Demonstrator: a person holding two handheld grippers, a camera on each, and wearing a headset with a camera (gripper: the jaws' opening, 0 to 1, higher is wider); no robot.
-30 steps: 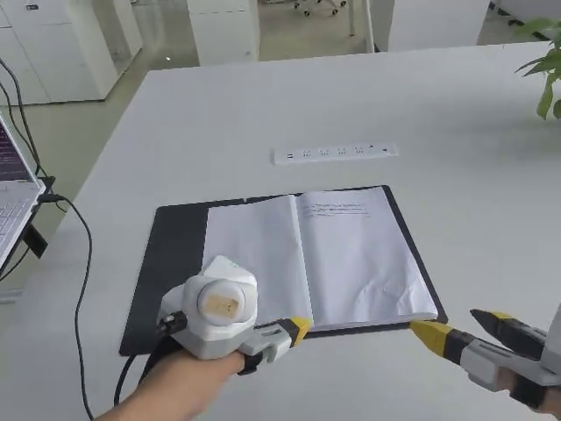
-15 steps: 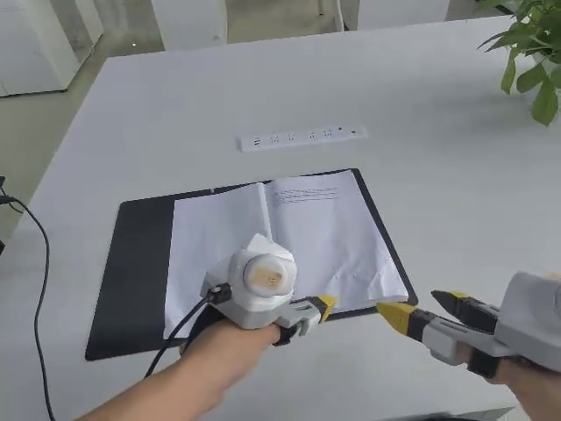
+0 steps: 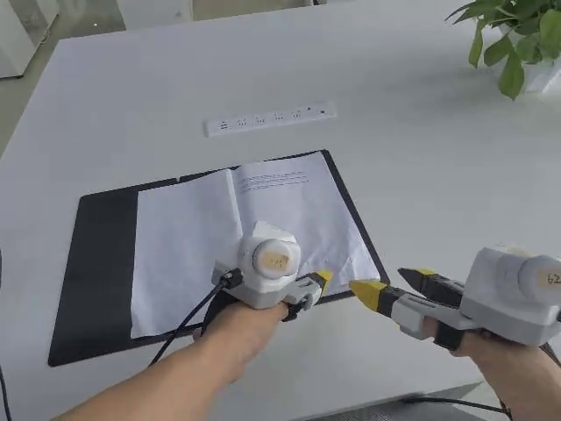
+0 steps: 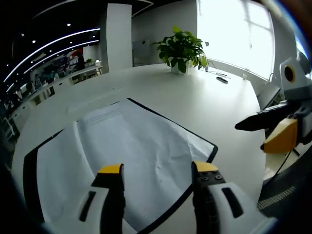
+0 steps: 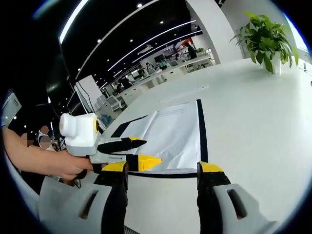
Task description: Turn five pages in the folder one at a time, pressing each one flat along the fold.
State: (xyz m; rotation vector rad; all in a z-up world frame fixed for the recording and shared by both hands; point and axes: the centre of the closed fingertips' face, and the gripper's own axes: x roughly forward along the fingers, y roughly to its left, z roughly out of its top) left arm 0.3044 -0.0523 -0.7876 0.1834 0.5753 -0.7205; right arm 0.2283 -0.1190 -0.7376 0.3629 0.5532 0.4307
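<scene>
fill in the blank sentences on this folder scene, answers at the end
1. The folder lies ___ on the table, white pages up.
2. Its cover is ___ in colour.
3. The left gripper hovers over the ___-hand page with its jaws apart.
4. A white power strip lies beyond the folder, and a potted ___ stands at the table's far right.

Missing words: open; black; right; plant

Head view overhead, gripper views low, folder [image 3: 188,237] shared
</scene>
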